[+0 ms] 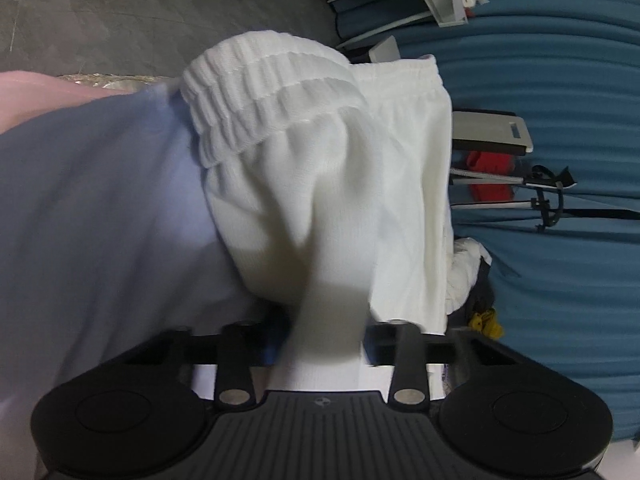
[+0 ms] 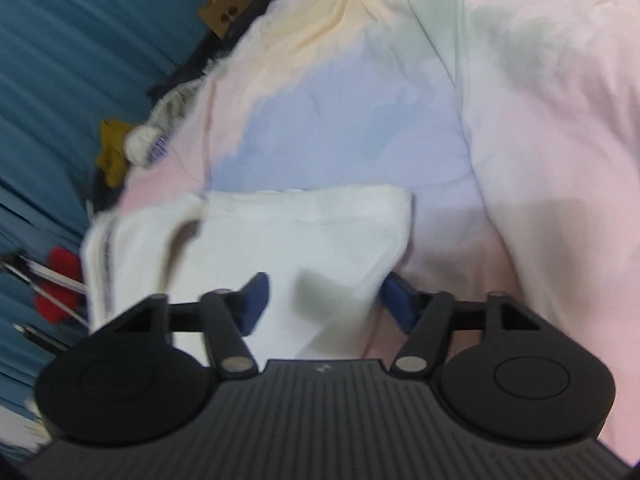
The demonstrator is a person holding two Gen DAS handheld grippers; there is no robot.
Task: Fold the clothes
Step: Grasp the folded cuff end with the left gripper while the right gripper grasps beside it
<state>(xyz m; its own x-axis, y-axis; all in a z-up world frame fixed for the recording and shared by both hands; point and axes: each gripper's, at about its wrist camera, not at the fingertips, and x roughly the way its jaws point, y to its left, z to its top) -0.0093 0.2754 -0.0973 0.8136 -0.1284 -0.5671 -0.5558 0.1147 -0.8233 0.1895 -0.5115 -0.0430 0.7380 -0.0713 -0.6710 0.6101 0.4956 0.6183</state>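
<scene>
A white garment with a ribbed elastic waistband (image 1: pixel 264 92) hangs from my left gripper (image 1: pixel 324 344), which is shut on a fold of its cloth. The same white garment (image 2: pixel 280 232) lies across my right gripper (image 2: pixel 324 304); its blue fingers (image 2: pixel 254 300) stand apart on either side of the cloth, and whether they pinch it is unclear. Under it lies a pastel pink, blue and yellow bedspread (image 2: pixel 520 120), also seen in the left wrist view (image 1: pixel 100 200).
A blue curtain (image 1: pixel 560 80) hangs behind. A red object (image 1: pixel 488 176) on a stand, a yellow cloth (image 2: pixel 114 152) and a small white ball (image 2: pixel 140 140) lie near the bed's edge. Grey floor (image 1: pixel 120 20) and white furniture show beyond.
</scene>
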